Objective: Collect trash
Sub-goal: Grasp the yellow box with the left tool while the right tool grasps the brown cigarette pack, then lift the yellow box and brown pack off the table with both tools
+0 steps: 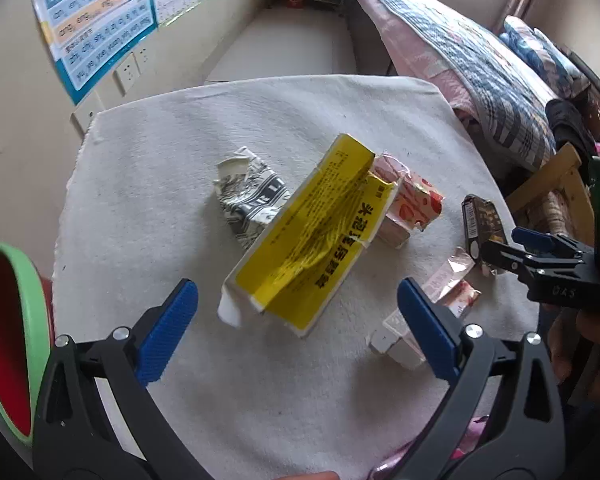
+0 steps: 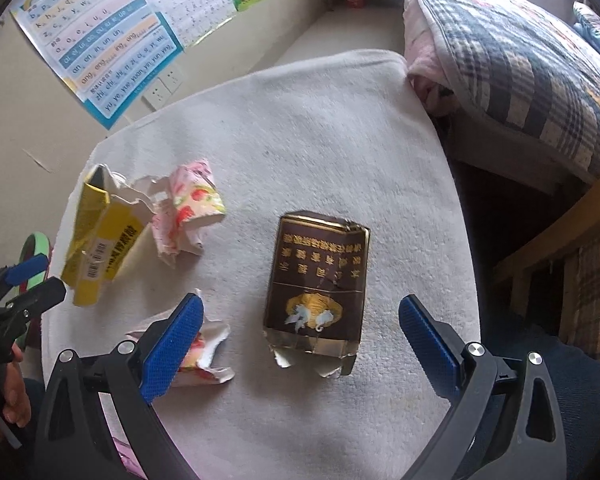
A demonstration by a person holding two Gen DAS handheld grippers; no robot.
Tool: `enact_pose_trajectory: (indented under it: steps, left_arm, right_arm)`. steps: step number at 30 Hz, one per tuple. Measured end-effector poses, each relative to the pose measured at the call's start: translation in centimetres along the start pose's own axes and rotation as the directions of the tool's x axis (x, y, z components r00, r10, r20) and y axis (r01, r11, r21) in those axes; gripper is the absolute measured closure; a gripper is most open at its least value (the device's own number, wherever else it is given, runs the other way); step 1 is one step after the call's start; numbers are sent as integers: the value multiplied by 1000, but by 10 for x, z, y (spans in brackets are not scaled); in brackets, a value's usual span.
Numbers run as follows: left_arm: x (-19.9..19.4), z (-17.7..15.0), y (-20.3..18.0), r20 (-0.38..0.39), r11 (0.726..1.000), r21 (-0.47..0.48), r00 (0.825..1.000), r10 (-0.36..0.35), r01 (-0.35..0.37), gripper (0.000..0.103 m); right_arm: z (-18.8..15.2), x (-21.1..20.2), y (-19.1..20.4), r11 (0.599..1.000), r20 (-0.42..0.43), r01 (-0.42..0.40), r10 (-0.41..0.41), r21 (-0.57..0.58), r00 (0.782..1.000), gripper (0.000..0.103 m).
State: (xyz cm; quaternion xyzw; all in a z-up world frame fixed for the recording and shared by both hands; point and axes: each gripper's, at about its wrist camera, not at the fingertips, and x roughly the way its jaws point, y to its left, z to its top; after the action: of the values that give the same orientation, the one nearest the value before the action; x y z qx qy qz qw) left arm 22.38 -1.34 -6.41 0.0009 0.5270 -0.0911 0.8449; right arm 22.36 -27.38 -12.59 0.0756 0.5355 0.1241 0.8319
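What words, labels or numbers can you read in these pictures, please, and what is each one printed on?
"an en in un": wall poster, among rows of pinyin syllables.
"ang eng ing ong": same poster.
"zh ch sh": same poster.
Yellow box: black Chinese print and a barcode, too blurred to read.
Brown pack: gold Chinese characters, unreadable.
Striped wrapper: lettering unclear.

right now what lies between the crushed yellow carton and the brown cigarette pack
Torn pink strawberry-print wrappers, one beside the yellow carton and another nearer, left of the brown pack; right wrist view.
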Motion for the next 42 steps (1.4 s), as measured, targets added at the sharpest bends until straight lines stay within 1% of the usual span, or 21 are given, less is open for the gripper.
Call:
enact_pose_trajectory:
  steps: [10,13,14,16,17,18,20,22,24,26,31,37,39,40,42]
  left_arm:
    - [30,10,-5,-55,998,49,997,48,-45,6]
    - [35,11,-9,-67,996,69,996,65,-60,11]
    - [37,11,-10,-70,995,78,995,74,-69,16]
    - [38,11,-13,-71,991,94,993,98,-91,20]
    - [40,11,-15,-74,990,100,992,103,-95,26]
    - [40,12,-16,-76,990,103,991,108,-100,28]
    - [40,12,-19,-72,987,111,990,122,-113,29]
    - [39,11,-21,-68,986,114,990,126,-118,32]
    - [37,11,-22,-66,986,114,990,126,-118,35]
    - [35,10,-22,-65,988,107,990,121,-114,37]
    - [27,8,-22,-54,991,84,993,105,-101,39]
    - [12,4,-20,-27,995,52,996,81,-80,47]
    - [8,3,-20,-22,996,45,997,77,-76,55]
    - [6,2,-19,-23,997,33,998,65,-64,56]
    - [4,0,-17,-28,999,14,999,41,-41,66]
  right_arm:
    - [5,9,-1,1000,2,14,-14,-2,1000,8]
    - [5,13,-2,1000,-8,19,-19,-1,1000,13]
    - [5,15,-2,1000,-12,21,-21,1,1000,14]
    - [5,17,-2,1000,-19,25,-25,-2,1000,19]
    - [5,18,-2,1000,-24,25,-25,-3,999,21]
    - [5,18,-2,1000,-25,27,-27,-3,999,22]
    - [4,18,-2,999,-22,34,-34,-9,999,26]
    - [4,16,-3,999,-18,34,-34,-5,999,34]
    - [4,14,-6,999,-16,34,-34,-4,999,49]
    - [4,13,-8,1000,-18,23,-23,-2,1000,53]
    - [2,9,-6,1000,-17,9,-9,0,1000,54]
    - [-1,1,-2,1000,3,7,-7,-16,1000,54]
    - [-1,-1,-1,1000,10,3,-3,-21,1000,54]
    - [-1,-2,-1,1000,11,2,-2,-25,1000,54]
    - [-2,-4,1,999,17,2,-2,-33,1000,54]
